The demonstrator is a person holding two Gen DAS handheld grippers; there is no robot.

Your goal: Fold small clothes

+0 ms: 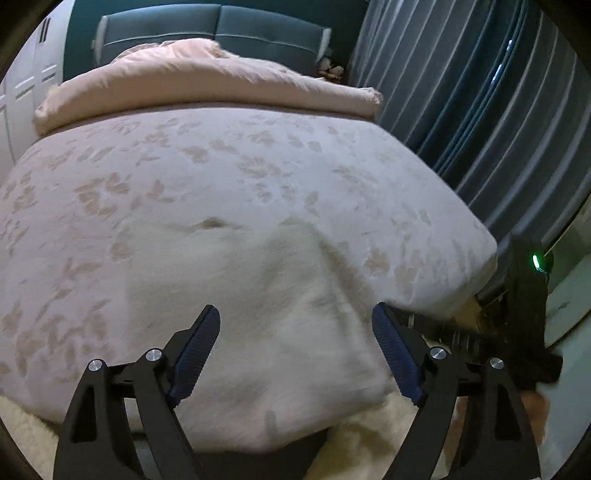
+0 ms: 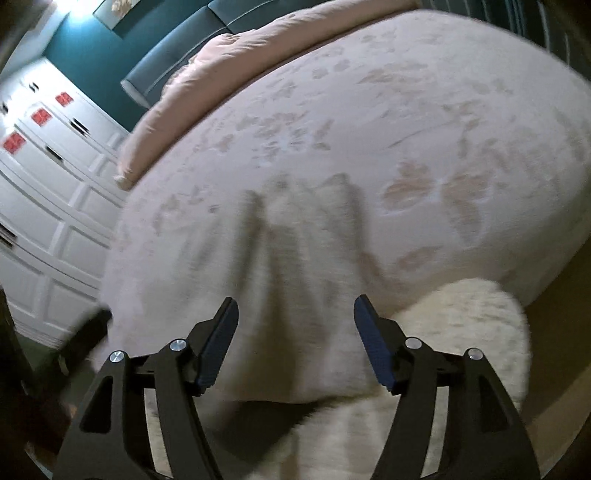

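L wrist view, L→R: 1 white wardrobe (image 1: 22, 92) at far left edge, 1 teal headboard (image 1: 214, 33) w/ 2 panels, 1 pink duvet (image 1: 192, 81) rolled along the head of the bed, 1 bed (image 1: 166, 177) w/ pale floral sheet, grey curtains (image 1: 480, 110) at right.

1 cream garment (image 1: 258, 302) lies on the near edge of the bed, creased and rumpled, no clean fold visible; garment type unclear.

Left gripper (image 1: 295, 325): jaws wide apart above the garment, nothing btwn pads. Right gripper body w/ 1 green light shows at right edge.

R wrist view (blurred): wardrobe w/ 3 red tags (image 2: 40, 118) at left, garment at centre.

Right gripper (image 2: 295, 317): jaws apart over the garment, pads not on cloth. 1 fluffy white rug (image 2: 461, 332) on the floor beside the bed, lower right.
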